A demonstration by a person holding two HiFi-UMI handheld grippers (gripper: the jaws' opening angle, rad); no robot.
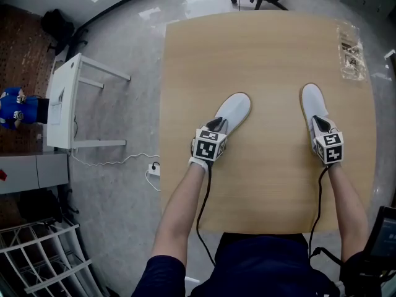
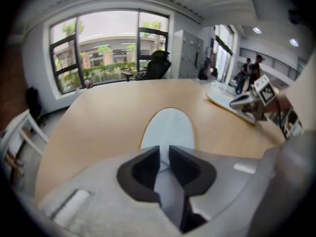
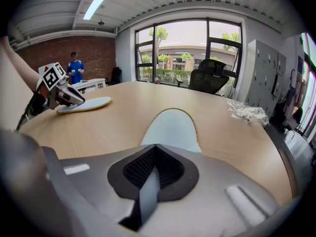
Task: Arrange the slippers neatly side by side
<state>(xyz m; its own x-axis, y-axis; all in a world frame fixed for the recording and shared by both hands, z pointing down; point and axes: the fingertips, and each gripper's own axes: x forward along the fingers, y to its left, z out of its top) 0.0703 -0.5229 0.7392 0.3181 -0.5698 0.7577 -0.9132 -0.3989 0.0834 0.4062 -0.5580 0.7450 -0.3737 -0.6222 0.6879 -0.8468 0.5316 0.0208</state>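
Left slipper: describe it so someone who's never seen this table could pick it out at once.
On the light wooden table, two pale tan-edged slippers lie apart, a claw at each heel. The left slipper is held by the left claw, nearer the table's left edge; unlike the nearly straight right slipper, its toe slants to the far right.

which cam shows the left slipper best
The head view: the whole left slipper shows, angled, heel in the left gripper. The left gripper view shows only its toe end; the right gripper view, a distant side-on sliver.
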